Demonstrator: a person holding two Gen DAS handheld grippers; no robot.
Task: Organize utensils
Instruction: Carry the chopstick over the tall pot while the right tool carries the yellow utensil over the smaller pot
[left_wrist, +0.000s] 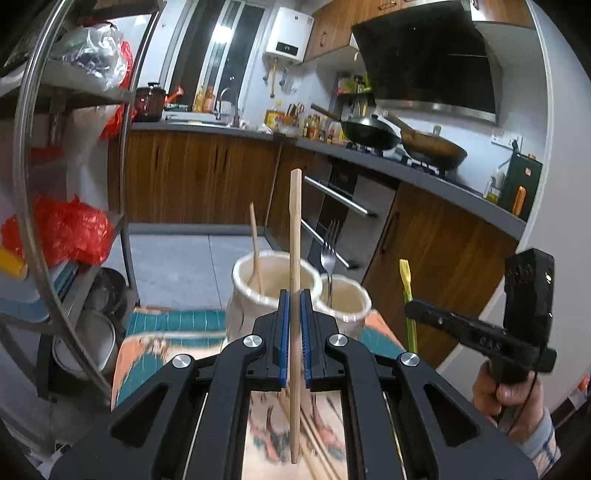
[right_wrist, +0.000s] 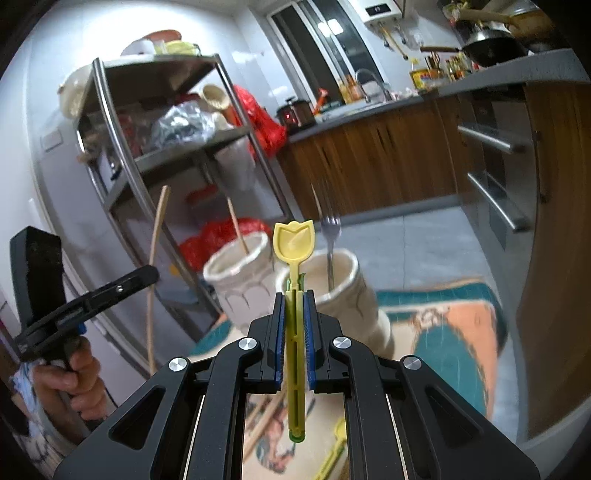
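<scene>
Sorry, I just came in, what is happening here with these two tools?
A person is sorting utensils with two handheld grippers. The left gripper is shut on a wooden chopstick, held upright. The right gripper is shut on a yellow plastic spoon. Ahead stand two white holders: the left holder has a wooden utensil in it, the right holder a metal fork. More chopsticks lie on the table below.

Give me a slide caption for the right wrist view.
Right gripper clamps a yellow tulip-shaped spoon before two cream holders, one holding a fork.
</scene>
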